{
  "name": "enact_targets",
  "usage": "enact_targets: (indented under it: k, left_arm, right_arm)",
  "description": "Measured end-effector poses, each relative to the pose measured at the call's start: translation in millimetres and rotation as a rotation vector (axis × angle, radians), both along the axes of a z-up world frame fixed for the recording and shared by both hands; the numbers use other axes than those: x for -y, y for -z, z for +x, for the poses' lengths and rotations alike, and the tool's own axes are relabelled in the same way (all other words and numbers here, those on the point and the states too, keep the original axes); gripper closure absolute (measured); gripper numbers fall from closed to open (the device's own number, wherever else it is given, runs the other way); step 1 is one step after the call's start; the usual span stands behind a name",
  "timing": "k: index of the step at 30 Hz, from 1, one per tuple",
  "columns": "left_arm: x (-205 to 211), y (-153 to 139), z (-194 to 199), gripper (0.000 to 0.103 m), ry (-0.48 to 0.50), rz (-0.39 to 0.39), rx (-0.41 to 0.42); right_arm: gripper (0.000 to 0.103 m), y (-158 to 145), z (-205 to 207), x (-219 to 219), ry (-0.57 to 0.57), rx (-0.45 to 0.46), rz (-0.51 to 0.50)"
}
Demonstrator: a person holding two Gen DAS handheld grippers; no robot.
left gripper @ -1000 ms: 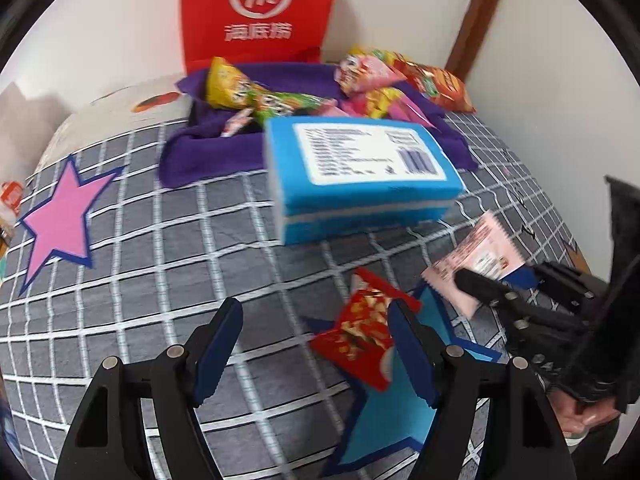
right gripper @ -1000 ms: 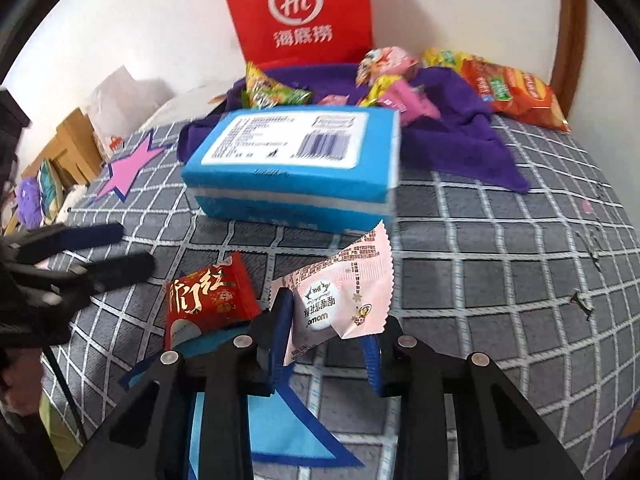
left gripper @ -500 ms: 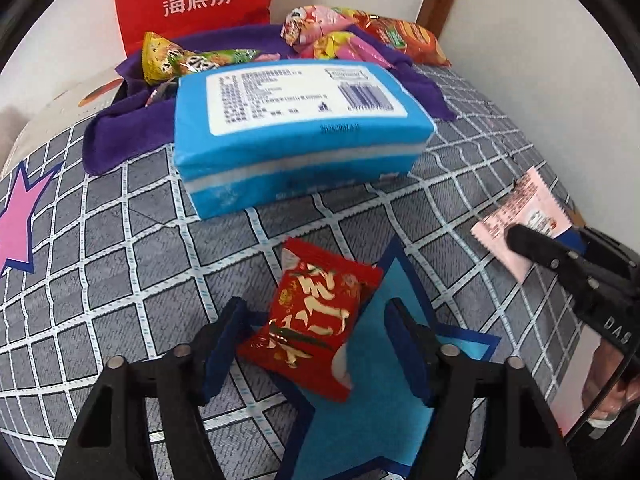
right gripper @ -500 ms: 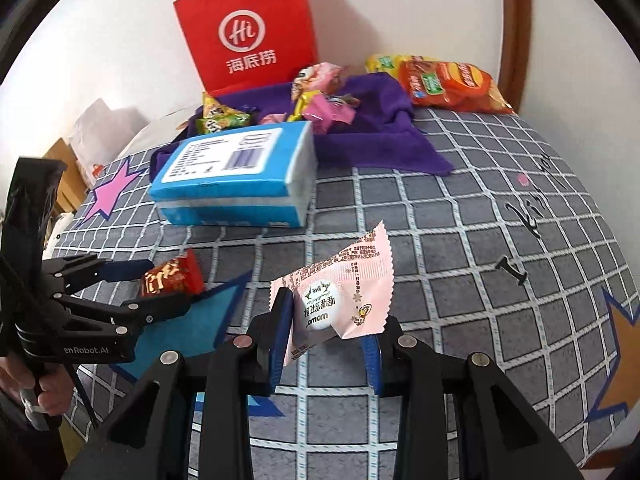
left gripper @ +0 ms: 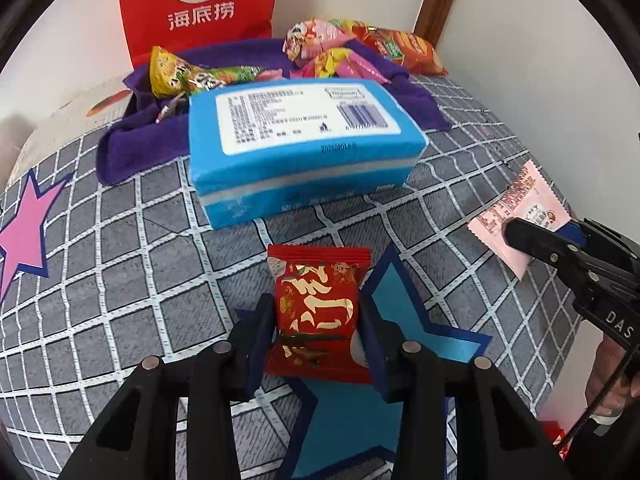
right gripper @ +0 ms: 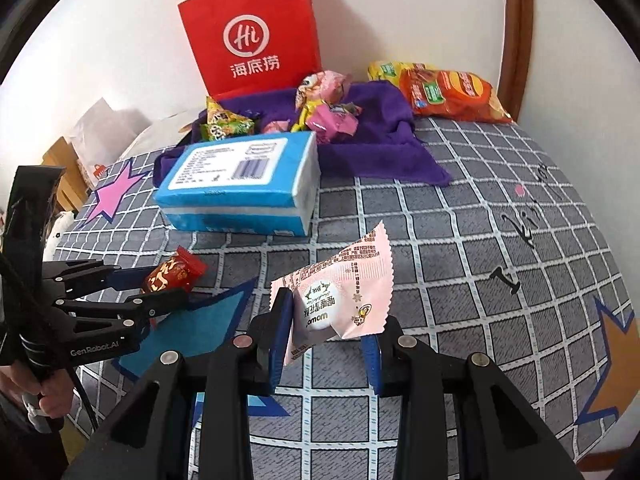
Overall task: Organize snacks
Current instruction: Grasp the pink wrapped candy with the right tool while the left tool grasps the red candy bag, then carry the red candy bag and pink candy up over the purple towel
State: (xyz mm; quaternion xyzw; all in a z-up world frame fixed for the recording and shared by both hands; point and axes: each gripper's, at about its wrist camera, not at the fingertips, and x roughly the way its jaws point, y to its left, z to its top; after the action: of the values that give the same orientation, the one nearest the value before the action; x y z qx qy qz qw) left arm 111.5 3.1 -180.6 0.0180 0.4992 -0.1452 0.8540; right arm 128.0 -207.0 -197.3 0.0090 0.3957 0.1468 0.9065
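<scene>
Left gripper [left gripper: 318, 328]: both blue-padded fingers clamped on the sides of a small red foil snack packet with gold characters [left gripper: 318, 308]. Packet sits between the pads, top edge pointing away from the gripper. From the right wrist view the packet [right gripper: 172, 274] appears lifted just clear of the surface, though the angle is too shallow to be sure.

Directly under and ahead of the left gripper: a blue felt star with dark blue border [left gripper: 404, 344], lying flat on the grey grid-pattern bedspread [left gripper: 120, 264].

Right gripper [right gripper: 326, 332]: clenched on a pale pink crimped-edge snack sachet with a round white print [right gripper: 340, 292]. Sachet held in the air, its upper corner tilted up and away from the gripper. It is well apart from the red packet, to the left gripper's right.

Beyond both grippers: a large blue and white wrapped rectangular pack with barcode label [left gripper: 300, 144], resting on the bedspread. Behind the pack, a crumpled purple cloth [right gripper: 376, 140] carrying several mixed snack bags. Further back, a red paper bag with white logo [right gripper: 252, 32] upright against the wall. Beside the cloth, far right of the right gripper, an orange crisp bag [right gripper: 452, 96].
</scene>
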Motion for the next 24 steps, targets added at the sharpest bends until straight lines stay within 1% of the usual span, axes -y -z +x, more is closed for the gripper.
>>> enact_targets:
  k: [9, 13, 16, 24]
  left_arm:
    - [-24, -18, -8, 0.064, -0.034, -0.019, 0.039]
    - [-35, -27, -13, 0.064, -0.053, -0.032, 0.064]
    - [-43, -34, -12, 0.064, -0.071, -0.040, 0.080]
    - [-62, -53, -3, 0.064, -0.108, -0.049, 0.115]
  right_arm:
    - [0.070, -14, -2, -12, -0.007, 0.016, -0.008]
    - [0.071, -16, -2, -16, -0.001, 0.004, -0.006]
    - [0.071, -19, 1, -15, -0.005, -0.011, 0.016]
    - [0.071, -43, 6, -27, -0.014, 0.038, 0.004]
